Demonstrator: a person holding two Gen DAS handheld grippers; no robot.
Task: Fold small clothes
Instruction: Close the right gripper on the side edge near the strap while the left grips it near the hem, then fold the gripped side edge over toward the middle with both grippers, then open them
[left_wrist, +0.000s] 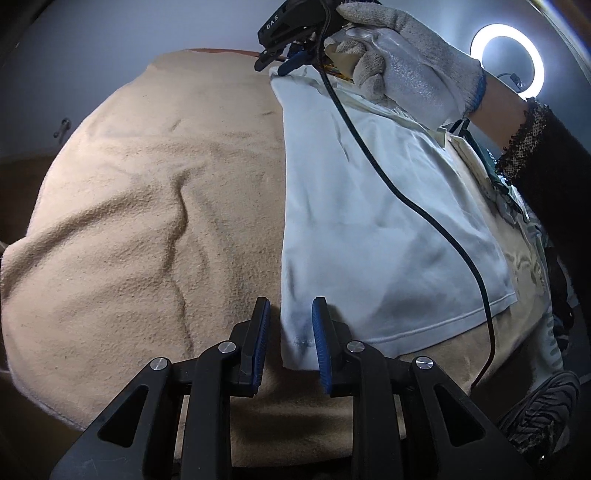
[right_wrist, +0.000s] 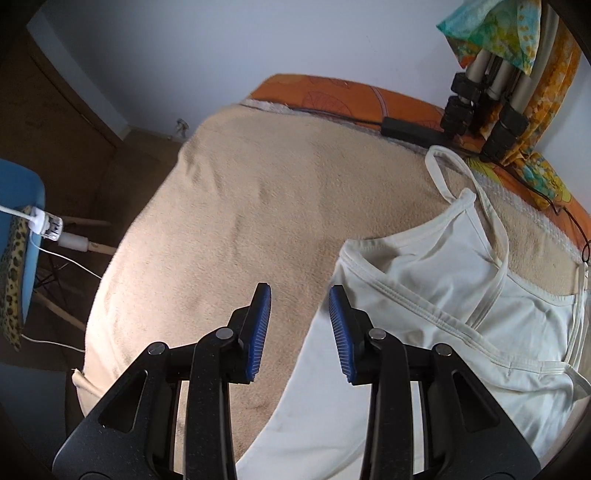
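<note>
A white strappy top (left_wrist: 369, 221) lies flat on a beige blanket (left_wrist: 147, 221). My left gripper (left_wrist: 291, 332) points down at its near corner. The garment's edge lies between the two blue pads, next to the right one, and a gap shows on the left side. At the far corner a gloved hand (left_wrist: 399, 55) holds my right gripper (left_wrist: 279, 62), its tips at the cloth. In the right wrist view the right gripper (right_wrist: 299, 325) stands open over the blanket (right_wrist: 240, 203). The top's (right_wrist: 424, 314) side edge runs under its right finger, with the thin straps (right_wrist: 443, 177) beyond.
A black cable (left_wrist: 443, 229) trails across the top. A ring light (left_wrist: 506, 61) glows at the right. Tripod legs (right_wrist: 480, 110) and an orange sheet (right_wrist: 351, 96) border the blanket's far side. A blue chair (right_wrist: 22, 206) with a charger stands to the left.
</note>
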